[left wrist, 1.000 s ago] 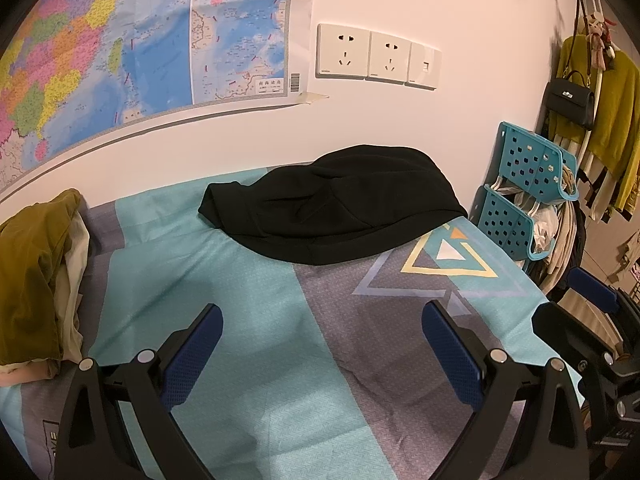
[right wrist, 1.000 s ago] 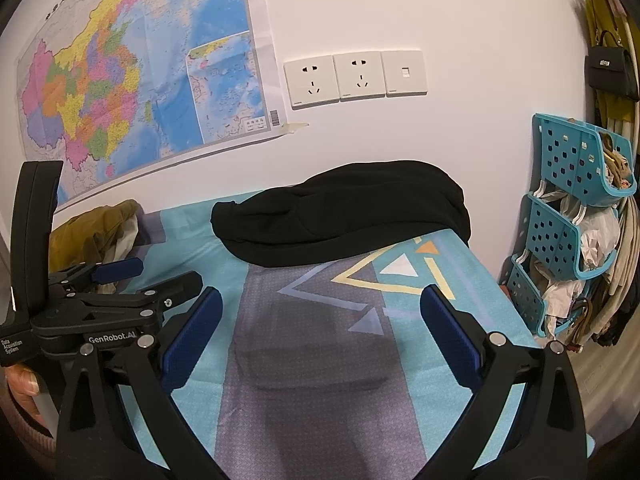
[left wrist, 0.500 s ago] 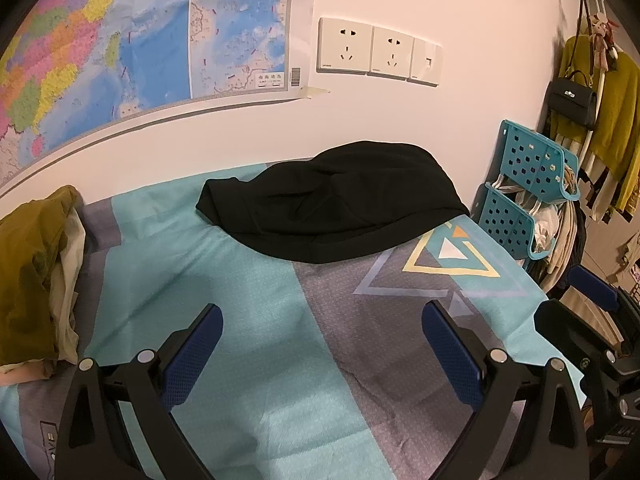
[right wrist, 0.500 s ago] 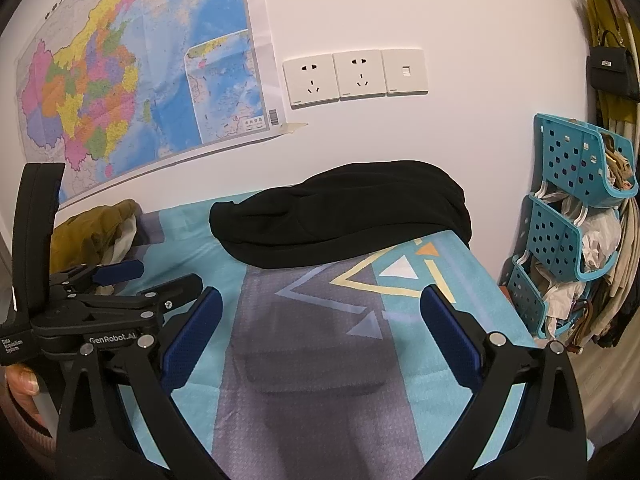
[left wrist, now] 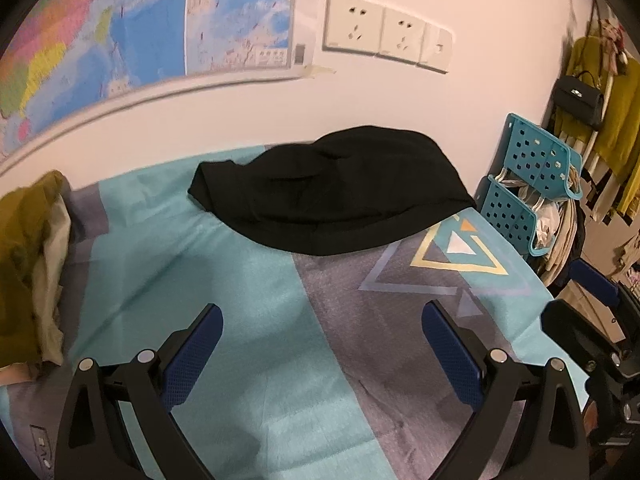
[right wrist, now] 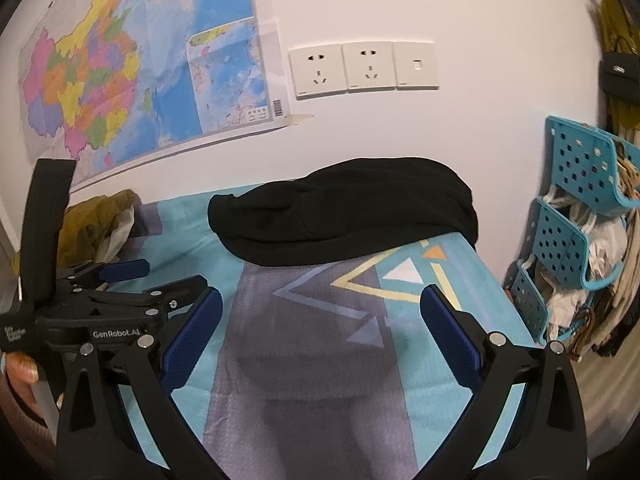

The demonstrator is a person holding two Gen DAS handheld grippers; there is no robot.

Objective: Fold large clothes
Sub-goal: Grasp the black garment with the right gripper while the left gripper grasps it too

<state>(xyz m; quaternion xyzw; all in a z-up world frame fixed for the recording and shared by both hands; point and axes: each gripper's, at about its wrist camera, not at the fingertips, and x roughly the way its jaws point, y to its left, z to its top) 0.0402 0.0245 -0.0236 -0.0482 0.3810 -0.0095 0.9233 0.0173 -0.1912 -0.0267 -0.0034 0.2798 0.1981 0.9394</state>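
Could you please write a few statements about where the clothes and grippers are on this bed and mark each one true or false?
1. The black garment lies at the far side of the bed, near the wall. True.
2. The left gripper is shut on the black garment. False: it is open and apart from it.
3. An olive garment sits at the bed's left edge. True.
4. The right gripper holds cloth. False: it is open and holds nothing.
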